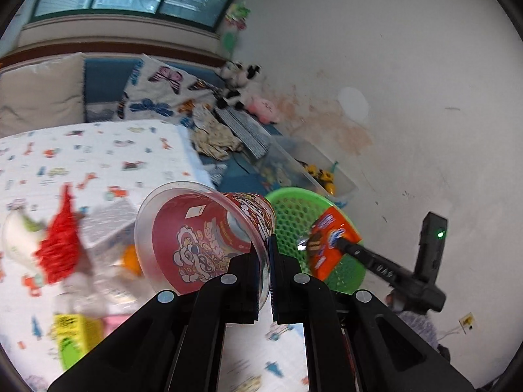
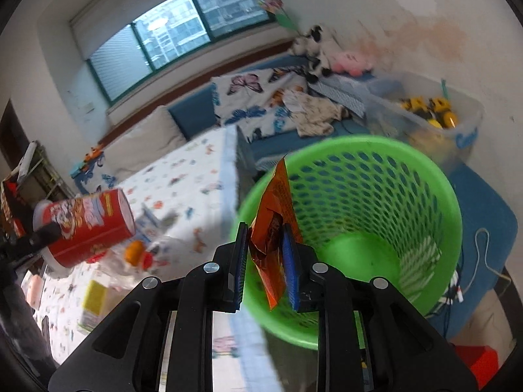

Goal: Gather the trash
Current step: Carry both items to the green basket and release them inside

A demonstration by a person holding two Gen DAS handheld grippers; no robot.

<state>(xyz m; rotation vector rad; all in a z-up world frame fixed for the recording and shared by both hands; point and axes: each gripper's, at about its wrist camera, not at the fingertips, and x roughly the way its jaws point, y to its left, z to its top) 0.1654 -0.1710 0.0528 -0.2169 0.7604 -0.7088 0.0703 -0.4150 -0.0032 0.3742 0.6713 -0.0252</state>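
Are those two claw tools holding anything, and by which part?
Yes. The left gripper pinches the red plastic cup by its clear rim; the right gripper clamps the orange snack wrapper mid-body, over the green basket.

Motion blur is smearing the red tasselled thing [image 1: 60, 241] at nine o'clock in the left wrist view, along with the white object [image 1: 19, 238] beside it (neither is showing enough edge to name). The yellow carton [image 1: 76, 334] at seven o'clock is blurring too, its print unreadable. The left gripper [image 1: 268, 245] is covering the cup's [image 1: 196, 238] near rim. In the right wrist view, the green basket's [image 2: 376, 150] lower wall is disappearing behind the right gripper [image 2: 264, 254], and the red object [image 2: 480, 362] at five o'clock is running behind the gripper's body.
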